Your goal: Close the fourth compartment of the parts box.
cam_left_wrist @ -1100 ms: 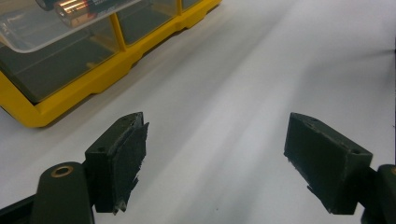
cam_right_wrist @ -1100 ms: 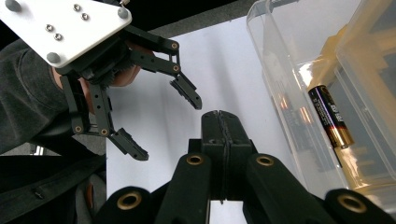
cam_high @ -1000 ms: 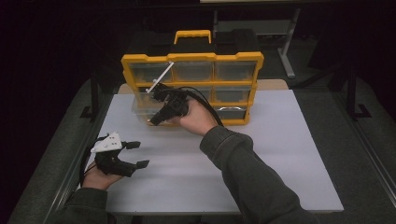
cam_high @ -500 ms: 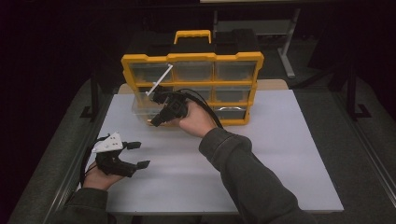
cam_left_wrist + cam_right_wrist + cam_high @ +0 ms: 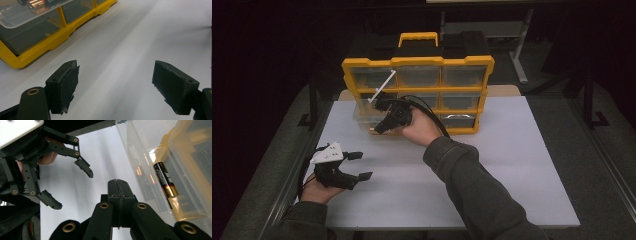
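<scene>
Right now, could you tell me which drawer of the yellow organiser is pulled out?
The bottom-left drawer, beside the right tool; it juts forward with a battery inside, while the others sit flush.

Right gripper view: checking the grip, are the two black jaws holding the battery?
No, the right gripper is pressed shut on nothing, while the black-and-copper battery lies in the clear plastic drawer.

Open tool [image 5: 115, 87] near battery [image 5: 46, 3] drawer [image 5: 27, 15]

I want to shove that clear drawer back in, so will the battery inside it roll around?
Probably yes. The battery is a smooth cylinder lying loose on its side in the clear drawer, with bare floor around it, so a push may send it rolling. It looks dense for its size, so it might knock the thin plastic wall.
</scene>
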Motion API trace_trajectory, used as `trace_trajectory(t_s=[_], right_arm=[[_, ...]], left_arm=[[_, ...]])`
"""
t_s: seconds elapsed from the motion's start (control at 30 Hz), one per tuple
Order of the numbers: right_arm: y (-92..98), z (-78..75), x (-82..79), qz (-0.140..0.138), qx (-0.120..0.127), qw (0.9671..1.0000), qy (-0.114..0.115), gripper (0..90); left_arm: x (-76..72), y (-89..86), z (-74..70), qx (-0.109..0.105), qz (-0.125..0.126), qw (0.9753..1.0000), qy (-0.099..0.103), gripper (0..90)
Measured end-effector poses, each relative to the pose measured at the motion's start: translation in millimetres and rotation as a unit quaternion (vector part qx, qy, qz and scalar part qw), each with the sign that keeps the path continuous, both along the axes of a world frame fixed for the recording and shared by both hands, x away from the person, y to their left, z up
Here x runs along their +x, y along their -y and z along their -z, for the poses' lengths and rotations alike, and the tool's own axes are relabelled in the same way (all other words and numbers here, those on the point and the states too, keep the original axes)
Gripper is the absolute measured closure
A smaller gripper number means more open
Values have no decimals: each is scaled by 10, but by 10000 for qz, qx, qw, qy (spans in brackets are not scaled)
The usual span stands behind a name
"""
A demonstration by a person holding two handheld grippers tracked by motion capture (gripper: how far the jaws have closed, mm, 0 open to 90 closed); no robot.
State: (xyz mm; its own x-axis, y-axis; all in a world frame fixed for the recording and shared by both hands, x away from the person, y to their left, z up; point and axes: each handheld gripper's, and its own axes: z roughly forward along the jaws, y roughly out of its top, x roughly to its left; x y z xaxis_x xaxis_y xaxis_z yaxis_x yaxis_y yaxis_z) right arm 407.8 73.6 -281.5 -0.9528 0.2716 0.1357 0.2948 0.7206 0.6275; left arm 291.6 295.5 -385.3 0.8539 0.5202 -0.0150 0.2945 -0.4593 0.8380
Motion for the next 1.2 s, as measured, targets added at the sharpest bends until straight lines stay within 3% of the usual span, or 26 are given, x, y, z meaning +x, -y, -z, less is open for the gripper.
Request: trace_trajectory(t_s=[1.2], right_arm=[[-32, -14, 63, 96, -116, 9998, 92, 889]], left_arm=[[-2, 3, -4, 10, 18, 10000, 2, 204]])
